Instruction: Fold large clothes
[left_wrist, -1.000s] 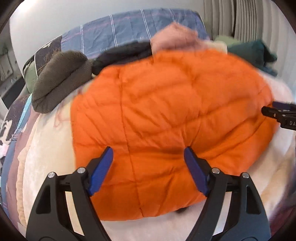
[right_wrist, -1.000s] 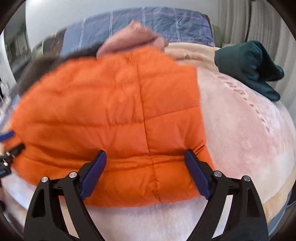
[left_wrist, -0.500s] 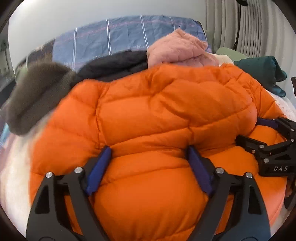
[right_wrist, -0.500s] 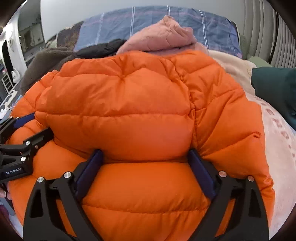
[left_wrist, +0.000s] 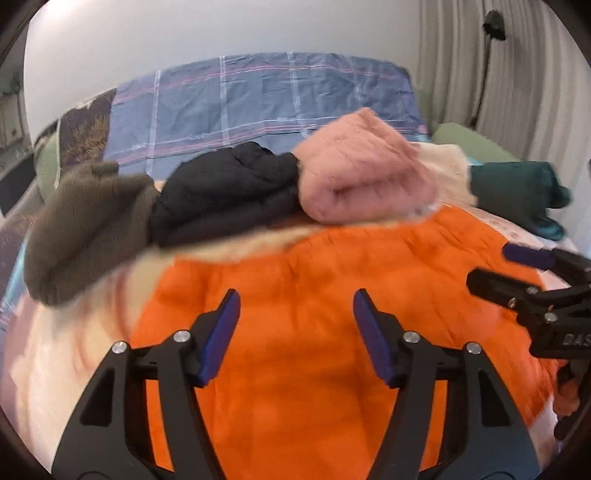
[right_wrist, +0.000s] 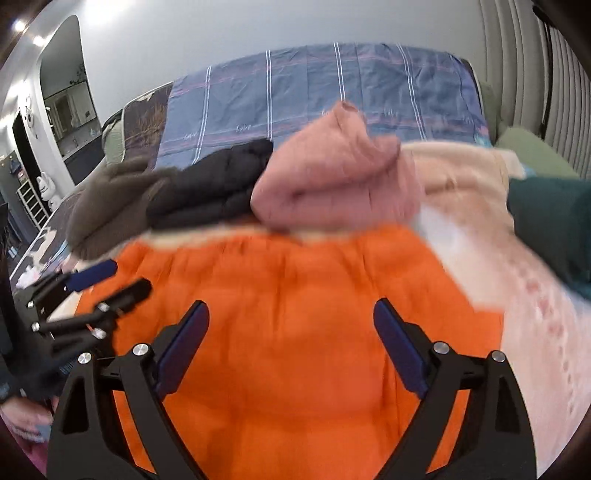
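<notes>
Both tools are matte black plastic clamps. The left gripper (left_wrist: 293, 314) has 2 angular arms with triangular cut-outs, flat dark blue pads (left_wrist: 221, 332) on the inner faces, and 4 round silver screws across its joints. The right gripper (right_wrist: 291, 332) is built alike, with the same blue pads (right_wrist: 399, 347) and silver screws; its side carries pale lettering, partly readable as "DAS".

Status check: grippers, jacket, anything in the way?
Left gripper closing, nothing pinched; right gripper open. Orange puffer jacket flat on bed. Pink jacket just beyond.
</notes>
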